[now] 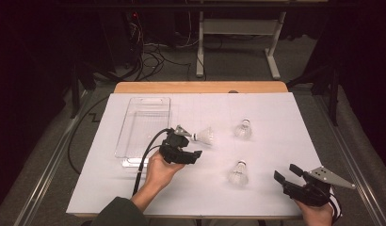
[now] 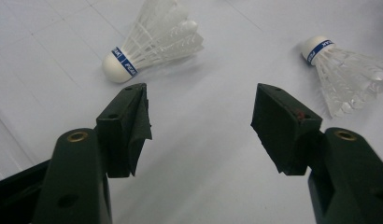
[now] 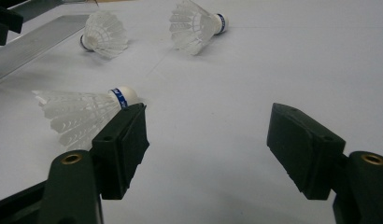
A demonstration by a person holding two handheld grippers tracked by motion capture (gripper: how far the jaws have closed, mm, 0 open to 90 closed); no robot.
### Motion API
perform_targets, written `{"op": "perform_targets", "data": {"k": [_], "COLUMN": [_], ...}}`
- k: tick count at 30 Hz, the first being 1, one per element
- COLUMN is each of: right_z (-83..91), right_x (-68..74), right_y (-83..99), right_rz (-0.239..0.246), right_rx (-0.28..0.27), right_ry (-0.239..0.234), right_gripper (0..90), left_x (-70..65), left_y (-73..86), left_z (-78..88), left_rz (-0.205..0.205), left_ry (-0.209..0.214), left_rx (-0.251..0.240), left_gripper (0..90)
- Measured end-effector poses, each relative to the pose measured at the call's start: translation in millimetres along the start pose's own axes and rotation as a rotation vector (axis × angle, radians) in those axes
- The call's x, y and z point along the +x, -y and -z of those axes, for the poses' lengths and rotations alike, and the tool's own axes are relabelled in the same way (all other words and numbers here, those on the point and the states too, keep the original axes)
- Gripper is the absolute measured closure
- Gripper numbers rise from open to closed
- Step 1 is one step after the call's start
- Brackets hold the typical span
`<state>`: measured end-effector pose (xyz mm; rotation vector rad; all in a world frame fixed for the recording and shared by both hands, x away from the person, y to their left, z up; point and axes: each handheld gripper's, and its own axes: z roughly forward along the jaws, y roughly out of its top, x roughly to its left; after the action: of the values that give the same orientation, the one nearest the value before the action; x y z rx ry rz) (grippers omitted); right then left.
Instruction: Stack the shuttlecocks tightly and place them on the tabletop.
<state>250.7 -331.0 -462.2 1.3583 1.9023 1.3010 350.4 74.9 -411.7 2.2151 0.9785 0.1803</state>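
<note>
Three white shuttlecocks with blue-banded corks lie on the white table sheet [image 1: 276, 117]. My left gripper [image 1: 191, 144] [image 2: 201, 93] is open, and its jaws point at the middle shuttlecock [image 1: 205, 136] [image 2: 152, 39], whose cork lies just beyond the left jaw tip. A second shuttlecock [image 1: 238, 173] [image 2: 348, 74] [image 3: 82, 114] lies nearer the front. My right gripper [image 1: 285, 171] [image 3: 208, 112] rests open at the front right with nothing between its jaws; the front shuttlecock's cork is close to its left jaw. The third shuttlecock [image 1: 243, 128] [image 3: 196, 23] lies farther back.
A clear plastic tray [image 1: 144, 125] [image 3: 31, 46] sits at the left of the sheet, just behind the left hand. The table's wooden far edge [image 1: 200, 87] borders the sheet. Cables and a table frame [image 1: 238, 37] are on the floor beyond.
</note>
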Motion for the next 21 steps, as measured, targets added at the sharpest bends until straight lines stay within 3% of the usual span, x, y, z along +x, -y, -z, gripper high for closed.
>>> {"op": "perform_targets", "data": {"k": [21], "right_z": [0.3], "right_x": [-0.3], "right_y": [0.1], "right_rz": [-0.004], "right_rx": [0.001], "right_ry": [-0.001], "right_gripper": [29.2], "left_x": [-4.1], "left_y": [24.0], "left_z": [11.6], "left_rz": [-0.002], "left_ry": [0.022], "left_rx": [-0.022], "left_gripper": [36.9]}}
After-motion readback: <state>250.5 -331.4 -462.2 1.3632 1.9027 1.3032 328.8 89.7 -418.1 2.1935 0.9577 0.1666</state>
